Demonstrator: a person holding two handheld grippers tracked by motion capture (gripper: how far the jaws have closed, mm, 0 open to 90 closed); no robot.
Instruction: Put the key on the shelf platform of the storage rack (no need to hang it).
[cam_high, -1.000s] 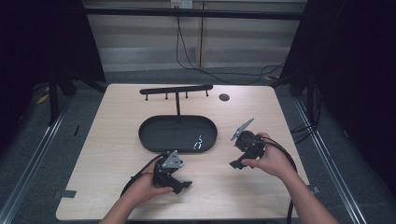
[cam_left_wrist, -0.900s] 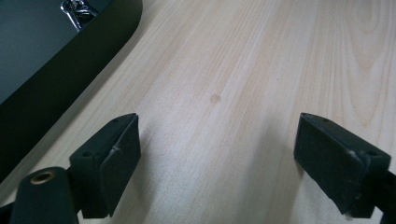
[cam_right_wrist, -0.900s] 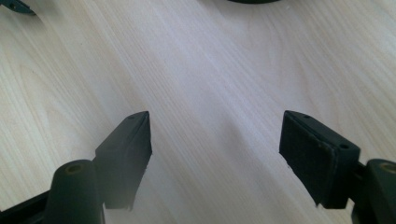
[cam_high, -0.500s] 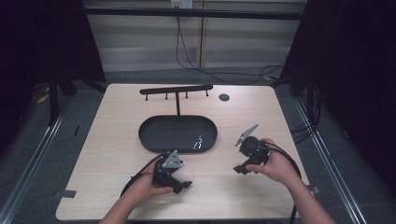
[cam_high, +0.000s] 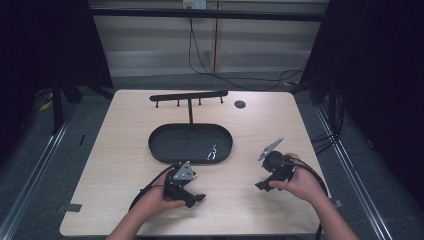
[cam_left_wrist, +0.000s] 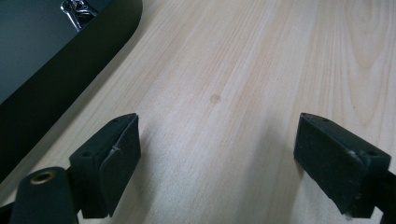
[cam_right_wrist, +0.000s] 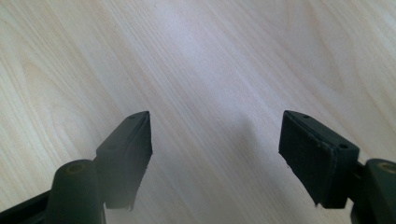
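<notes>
Left gripper (cam_high: 199, 198) jaws wide, right gripper (cam_high: 261, 186) likewise, both low

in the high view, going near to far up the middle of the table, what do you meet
left gripper → black oval tray with a small shiny metal piece at its near right → upright post → black hook bar → far table edge

A small shiny metal clip (cam_high: 212, 152) lies flat inside the black oval tray (cam_high: 165, 145), near its right end, close to the front rim. The tray sits mid-table, its thin T-shaped rack (cam_high: 189, 96) upright behind.
</notes>
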